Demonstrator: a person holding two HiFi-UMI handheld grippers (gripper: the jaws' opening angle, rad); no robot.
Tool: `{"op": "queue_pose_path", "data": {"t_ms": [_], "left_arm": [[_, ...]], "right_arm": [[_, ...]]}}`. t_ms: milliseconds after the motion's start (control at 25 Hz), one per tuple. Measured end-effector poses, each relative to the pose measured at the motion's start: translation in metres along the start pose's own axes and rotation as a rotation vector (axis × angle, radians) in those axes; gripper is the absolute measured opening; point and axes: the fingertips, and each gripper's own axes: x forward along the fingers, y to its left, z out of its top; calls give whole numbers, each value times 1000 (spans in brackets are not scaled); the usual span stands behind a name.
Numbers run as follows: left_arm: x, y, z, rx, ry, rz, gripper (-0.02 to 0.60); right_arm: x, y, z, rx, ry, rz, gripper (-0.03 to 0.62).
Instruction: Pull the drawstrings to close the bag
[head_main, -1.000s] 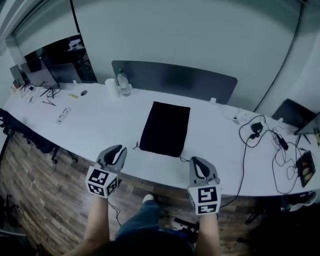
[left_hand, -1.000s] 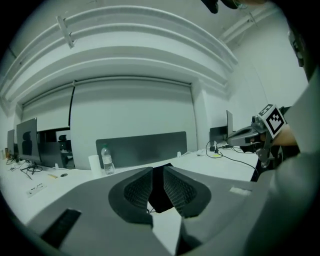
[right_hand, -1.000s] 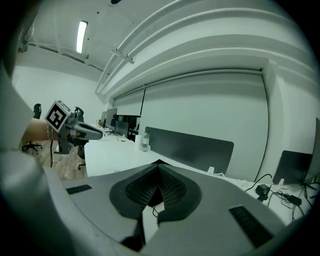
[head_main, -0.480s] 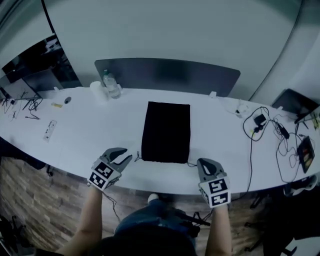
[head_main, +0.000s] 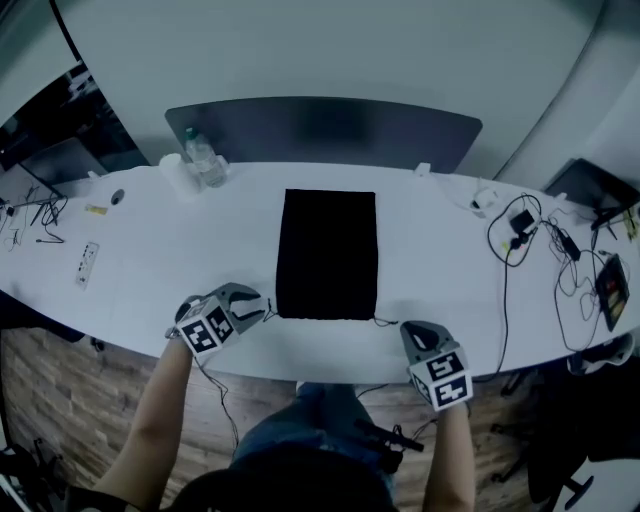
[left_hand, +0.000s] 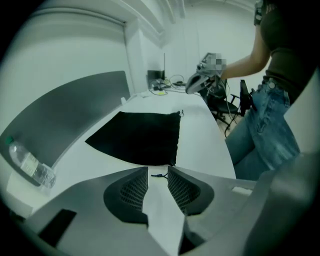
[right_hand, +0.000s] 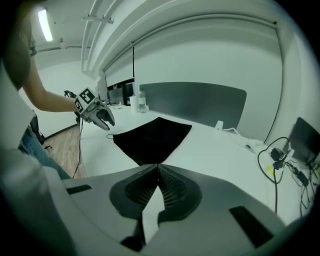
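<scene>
Bag: the black drawstring bag (head_main: 327, 255) is lying flat in the centre of the head view. It is a plain dark rectangle with no visible print, and its corded edge is facing the bottom of the frame.
Cords: thin dark cord ends are sticking out at the two lower corners. The left cord end (left_hand: 160, 175) and the right cord end (head_main: 386, 321) are both resting on the table.
Left gripper: the left gripper (head_main: 262, 304) is sitting just beside the bag's lower-left corner. Its jaws have just been opening and are standing wide apart. In the left gripper view the left cord end is showing in the gap beyond the tips, and the pads are not pressing on it.
Right gripper: the right gripper (head_main: 410, 328) is hovering at the lower right of centre, near the bag's lower-right corner. Its jaws are meeting tip to tip and gripping nothing.
Table: a long white table (head_main: 150, 250) is curving across the whole width of the head view.
Clutter: a water bottle (head_main: 203, 165) and a white cup (head_main: 175, 176) are standing at the upper left. Black cables (head_main: 530, 235) are trailing at the right.
Room: a dark panel (head_main: 320, 125) is standing behind the table against a pale wall. A wood-patterned floor (head_main: 60, 400) is showing at the lower left.
</scene>
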Motion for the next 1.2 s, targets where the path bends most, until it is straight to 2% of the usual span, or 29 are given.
{"op": "queue_pose_path", "data": {"t_ms": [200, 360, 440, 520, 560, 640, 720, 800, 880, 920, 960, 1040, 1200], "left_arm": [[23, -6, -17, 210, 186, -124, 106], [39, -9, -22, 348, 276, -209, 111], [44, -12, -24, 404, 313, -246, 118], [46, -12, -26, 420, 331, -279, 129], [46, -13, -26, 413, 334, -297, 130], [46, -16, -28, 392, 335, -329, 71], [46, -17, -29, 352, 329, -338, 60], [47, -17, -31, 272, 321, -335, 20], [47, -16, -33, 185, 311, -318, 14], [46, -16, -33, 150, 303, -304, 14], [45, -16, -33, 121, 294, -288, 12], [43, -16, -33, 73, 279, -256, 11], [43, -17, -36, 11, 256, -201, 11]], "right_arm": [[8, -4, -11, 5, 38, 48, -6], [17, -12, -12, 7, 69, 80, -6], [22, -14, -13, -5, 88, 96, -6], [27, -15, -15, -23, 111, 111, -6], [29, -16, -16, -32, 121, 117, -6], [32, -17, -17, -47, 135, 128, -6], [35, -18, -18, -61, 145, 138, -6], [36, -19, -21, -81, 165, 152, -6], [35, -19, -27, -115, 195, 176, -3], [35, -18, -31, -136, 213, 194, 18], [35, -16, -35, -159, 232, 217, 84], [36, -11, -44, -218, 276, 267, 128], [52, -3, -60, -349, 343, 333, 152]]}}
